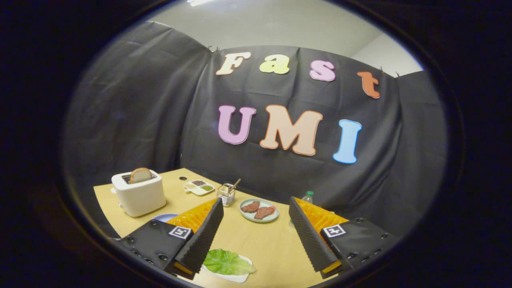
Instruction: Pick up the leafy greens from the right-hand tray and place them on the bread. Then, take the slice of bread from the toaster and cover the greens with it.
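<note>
Tool (256,236) hangs wide open, holding nothing, above the worktop (260,244); leafy greens (226,262) lie just beside its left finger.

Gripper (256,236) is sitting wide open, both fingers (204,240) spread far apart across the lower middle of the frame, angled up and forward, nothing pinched between them.

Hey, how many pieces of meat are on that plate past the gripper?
2. Both lie side by side on the round plate, beyond the open gripper: the left piece and the right piece. Nothing seems hidden there.
</note>
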Action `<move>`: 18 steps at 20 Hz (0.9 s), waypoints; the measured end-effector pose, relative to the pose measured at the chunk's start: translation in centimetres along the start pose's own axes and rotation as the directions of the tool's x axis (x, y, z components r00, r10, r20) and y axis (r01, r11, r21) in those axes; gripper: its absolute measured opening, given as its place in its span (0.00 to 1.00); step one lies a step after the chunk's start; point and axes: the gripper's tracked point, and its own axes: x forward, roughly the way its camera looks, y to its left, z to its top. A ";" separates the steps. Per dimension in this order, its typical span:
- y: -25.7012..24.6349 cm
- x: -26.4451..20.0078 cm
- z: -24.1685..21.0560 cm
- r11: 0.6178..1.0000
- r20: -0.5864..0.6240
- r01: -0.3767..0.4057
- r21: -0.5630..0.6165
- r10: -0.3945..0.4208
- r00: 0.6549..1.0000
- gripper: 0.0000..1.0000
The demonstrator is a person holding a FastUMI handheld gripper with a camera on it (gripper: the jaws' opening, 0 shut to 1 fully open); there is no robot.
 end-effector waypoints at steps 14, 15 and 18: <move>4.2 3.1 -6.2 0.946 -0.155 -0.272 -0.174 0.247 0.957 0.98; 4.1 3.4 -6.7 0.943 -0.169 -0.282 -0.179 0.253 0.953 0.98; 4.7 4.1 -8.8 0.926 -0.225 -0.332 -0.181 0.290 0.930 0.98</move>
